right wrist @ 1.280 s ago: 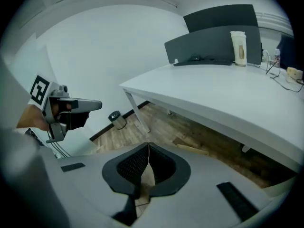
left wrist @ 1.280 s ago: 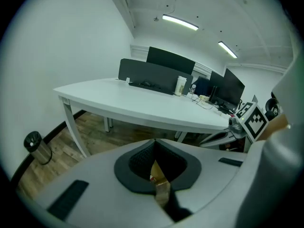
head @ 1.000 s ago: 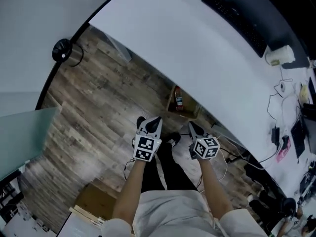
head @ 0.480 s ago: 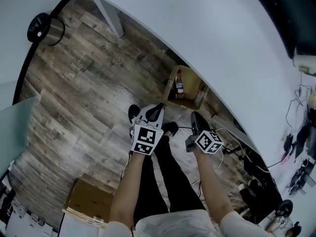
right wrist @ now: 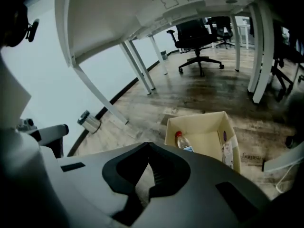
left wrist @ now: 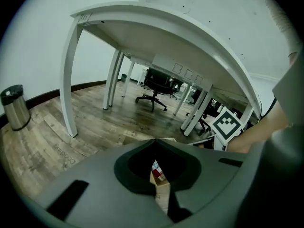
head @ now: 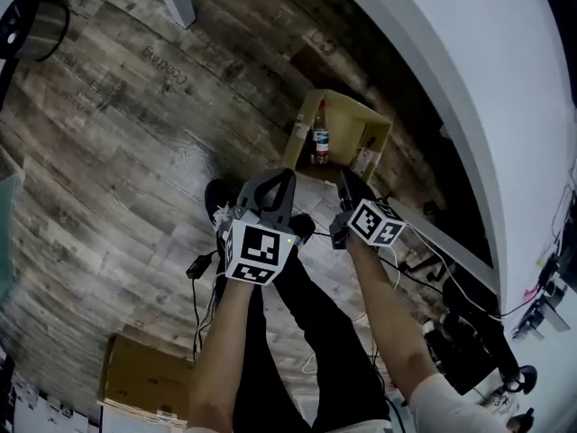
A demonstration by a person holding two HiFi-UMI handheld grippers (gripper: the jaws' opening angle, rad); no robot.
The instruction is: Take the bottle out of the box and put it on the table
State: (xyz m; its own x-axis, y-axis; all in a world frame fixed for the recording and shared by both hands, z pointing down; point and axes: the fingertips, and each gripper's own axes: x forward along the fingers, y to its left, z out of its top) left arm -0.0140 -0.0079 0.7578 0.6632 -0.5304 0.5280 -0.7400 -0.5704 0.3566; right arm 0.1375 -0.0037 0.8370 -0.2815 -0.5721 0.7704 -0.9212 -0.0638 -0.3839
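Observation:
An open cardboard box (head: 379,126) (right wrist: 209,122) stands on the wooden floor under the edge of the white table (head: 469,79). Upright inside it is a clear bottle (head: 319,135) (right wrist: 183,142) with a red cap. A second, white-labelled bottle (head: 365,161) (right wrist: 228,150) leans at the box's right wall. My left gripper (head: 287,178) (left wrist: 153,140) is shut and empty, just short of the box's near left corner. A bit of bottle label (left wrist: 159,171) shows through its jaw hole. My right gripper (head: 345,179) (right wrist: 148,145) is shut and empty, close before the box's near side.
A steel bin (head: 27,25) (left wrist: 13,106) (right wrist: 89,121) stands by the wall at the left. White table legs (left wrist: 69,80) (right wrist: 97,96) rise nearby, with office chairs (left wrist: 154,84) (right wrist: 197,37) beyond. Cables (head: 424,273) lie at the right. Another carton (head: 144,377) sits behind me.
Both grippers have dropped toward the floor and come close to the box. The view has sunk with them, and the box now shows whole from under the table edge.

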